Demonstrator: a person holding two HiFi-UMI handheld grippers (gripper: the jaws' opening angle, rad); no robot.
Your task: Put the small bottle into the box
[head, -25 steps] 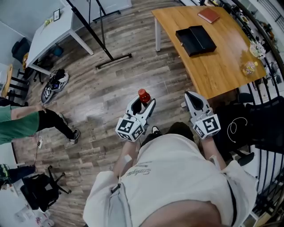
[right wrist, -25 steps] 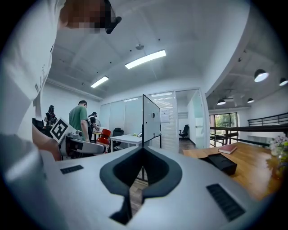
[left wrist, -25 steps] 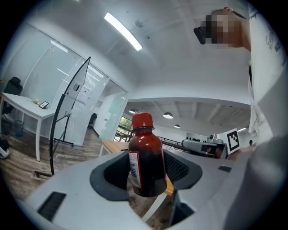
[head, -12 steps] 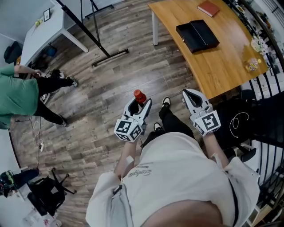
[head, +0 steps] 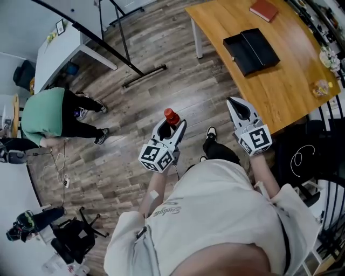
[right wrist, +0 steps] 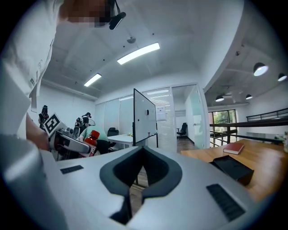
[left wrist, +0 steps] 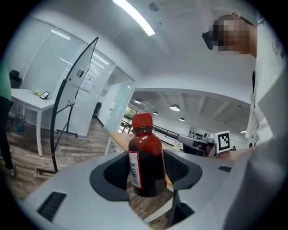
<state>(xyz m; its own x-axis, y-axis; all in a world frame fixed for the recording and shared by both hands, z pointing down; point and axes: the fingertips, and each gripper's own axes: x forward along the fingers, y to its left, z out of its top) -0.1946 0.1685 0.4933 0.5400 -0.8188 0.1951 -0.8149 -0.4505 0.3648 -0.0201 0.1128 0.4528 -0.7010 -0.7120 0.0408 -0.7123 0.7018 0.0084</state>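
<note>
**A:** As the jaws of the left gripper [head: 172, 125] stand now, what do they hold?

**B:** They are clamped on the small bottle [left wrist: 146, 155], one jaw against each side. It stands upright between them: dark red, with a red cap and a white label strip down its left side.

**A:** And the right gripper [right wrist: 143, 151]?

**B:** Its jaws are pressed together at the tips, with nothing between them. Only a bit of floor [head: 161, 59] shows through the hollow behind them.

**A:** So where is the bottle in relation to the box?

**B:** Well apart from it. The bottle is held in the air over the plank floor, just in front of the person. The box [head: 251, 50] is black and looks like two flat halves side by side. It lies on the wooden table [head: 294, 94], ahead and to the right. The right gripper is nearer that table's corner than the left one.

**A:** Anything else around?

**B:** A red book [head: 264, 9] lies on the table beyond the box. Far to the left, a person in a green top [head: 46, 116] bends over near a white table [head: 59, 51].
</note>
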